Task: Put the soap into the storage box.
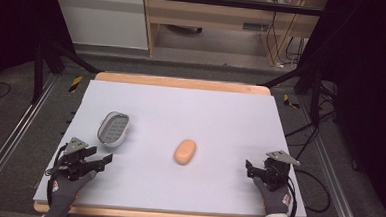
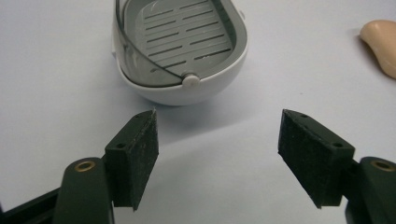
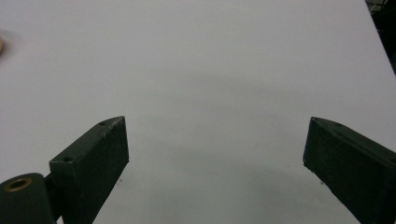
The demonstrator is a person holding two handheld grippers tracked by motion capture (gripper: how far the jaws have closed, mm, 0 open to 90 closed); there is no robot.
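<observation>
An orange oval soap bar (image 1: 184, 151) lies near the middle of the white table cover (image 1: 190, 113); its edge (image 2: 380, 44) peeks in at the right of the left gripper view. A white soap dish (image 1: 113, 128) with a grey slotted insert (image 2: 187, 35) sits to the left of it, empty. My left gripper (image 1: 98, 162) rests near the front left, just short of the dish, jaws wide open (image 2: 217, 156) with nothing between them. My right gripper (image 1: 252, 170) is at the front right, also open (image 3: 215, 163) over bare cover.
The cover lies on a wooden table (image 1: 182, 82) whose edge shows at the back and front. Black frame legs (image 1: 37, 75) and cables (image 1: 300, 129) stand on the floor around the table. A wooden cabinet (image 1: 211, 14) is behind.
</observation>
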